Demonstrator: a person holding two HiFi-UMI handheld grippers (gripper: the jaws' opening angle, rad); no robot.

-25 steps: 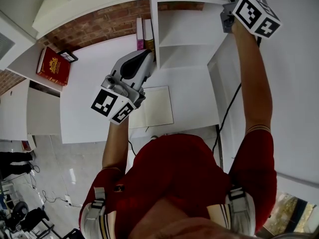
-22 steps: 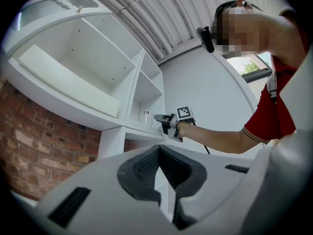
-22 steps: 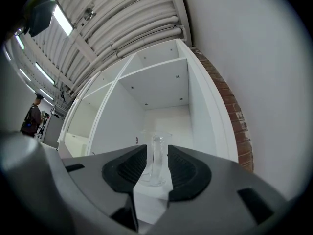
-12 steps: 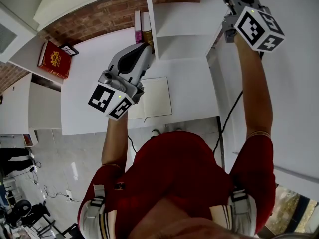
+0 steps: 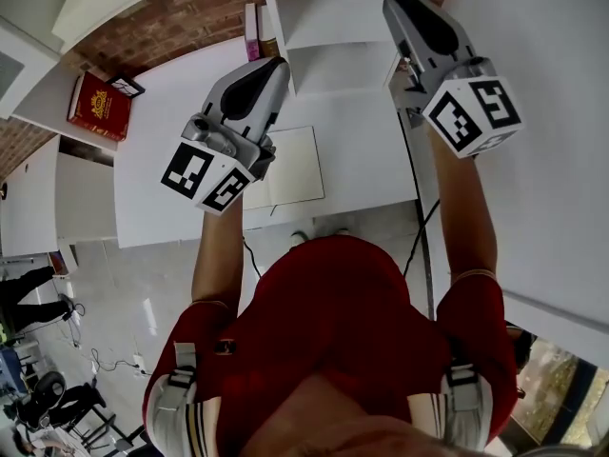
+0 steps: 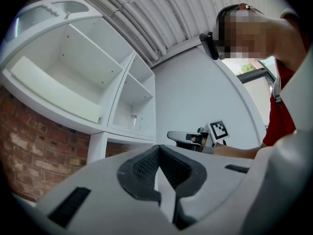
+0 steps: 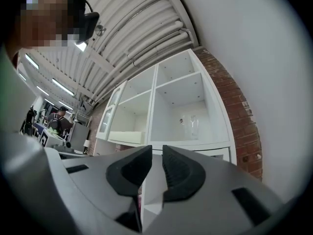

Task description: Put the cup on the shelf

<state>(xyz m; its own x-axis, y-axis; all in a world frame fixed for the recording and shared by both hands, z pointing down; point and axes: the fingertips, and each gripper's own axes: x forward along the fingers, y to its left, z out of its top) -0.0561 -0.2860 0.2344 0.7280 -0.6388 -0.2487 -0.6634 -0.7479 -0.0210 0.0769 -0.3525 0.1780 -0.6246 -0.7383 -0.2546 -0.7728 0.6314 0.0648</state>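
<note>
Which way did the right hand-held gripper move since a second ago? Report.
Yes. The right hand-held gripper drew back from the shelf toward the person, its empty jaws just closing.

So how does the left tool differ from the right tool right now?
The left tool has its jaws shut; the right tool has them slightly apart, having just been closing, with nothing between them. In the head view the right tool reaches further up beside the shelf than the left tool. Both are grey and empty.

white shelf [image 5: 343, 17] on a red-brown brick wall [image 5: 162, 41], red book [image 5: 98, 108] with gold print, red shirt [image 5: 333, 322]
</note>
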